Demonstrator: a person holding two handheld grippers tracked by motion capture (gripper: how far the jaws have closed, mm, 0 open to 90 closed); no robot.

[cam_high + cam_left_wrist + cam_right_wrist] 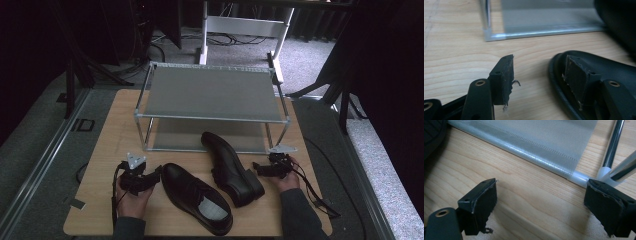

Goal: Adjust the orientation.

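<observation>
Two black leather shoes lie on the wooden table (112,125). The left shoe (195,197) points its toe up-left, and its toe (616,68) lies by my left gripper (156,176). That gripper (540,77) is open; its right pad (576,80) stands over the toe's rim, and bare wood shows between the jaws. The right shoe (227,167) points its toe toward the rack, heel nearest me. My right gripper (256,168) sits just right of that heel. Its jaws (540,202) stand wide open over bare wood with nothing between them.
A two-tier metal shoe rack (210,95) stands at the back of the table. Its lower shelf (541,142) and a chrome leg (612,147) lie just ahead of the right gripper. The shelf's front corner (487,35) is ahead of the left gripper. Grey carpet surrounds the table.
</observation>
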